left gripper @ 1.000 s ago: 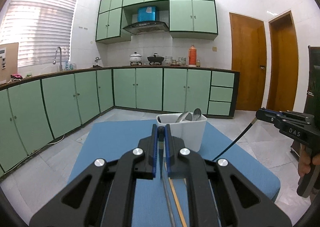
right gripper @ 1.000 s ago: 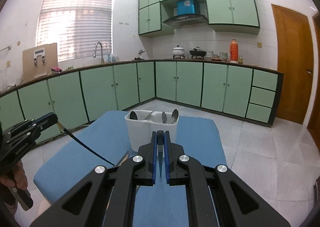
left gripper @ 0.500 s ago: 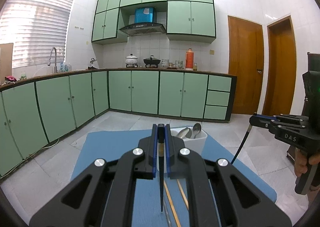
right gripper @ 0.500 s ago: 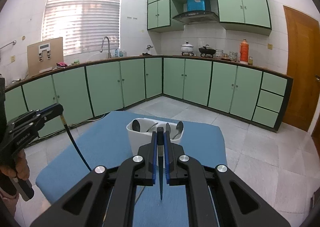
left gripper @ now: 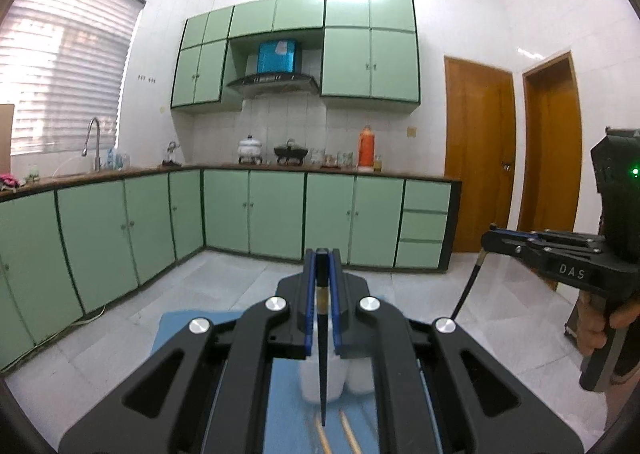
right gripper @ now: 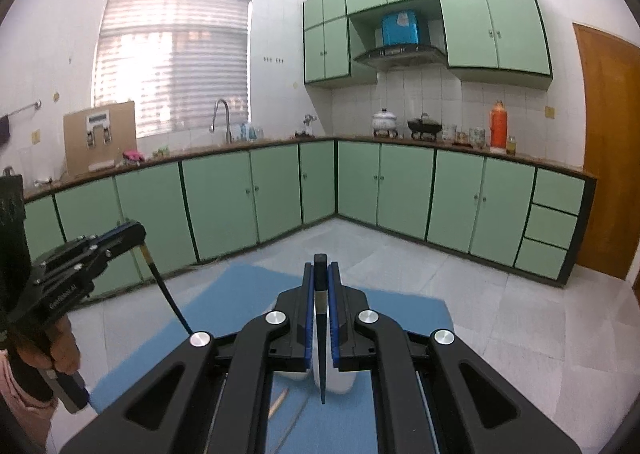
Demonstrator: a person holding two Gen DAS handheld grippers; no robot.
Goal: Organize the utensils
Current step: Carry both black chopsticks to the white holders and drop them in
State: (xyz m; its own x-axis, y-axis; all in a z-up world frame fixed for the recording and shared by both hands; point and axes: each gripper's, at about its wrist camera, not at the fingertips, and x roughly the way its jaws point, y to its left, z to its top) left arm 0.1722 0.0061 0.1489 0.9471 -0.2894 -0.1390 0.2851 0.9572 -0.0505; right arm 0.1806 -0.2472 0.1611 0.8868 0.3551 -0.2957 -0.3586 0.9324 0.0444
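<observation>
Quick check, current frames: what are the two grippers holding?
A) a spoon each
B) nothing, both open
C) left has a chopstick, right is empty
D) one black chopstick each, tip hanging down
D: the left gripper is shut on a black chopstick that hangs tip-down, and the right gripper clamps its own black chopstick the same way; each also shows in the other wrist view.
</observation>
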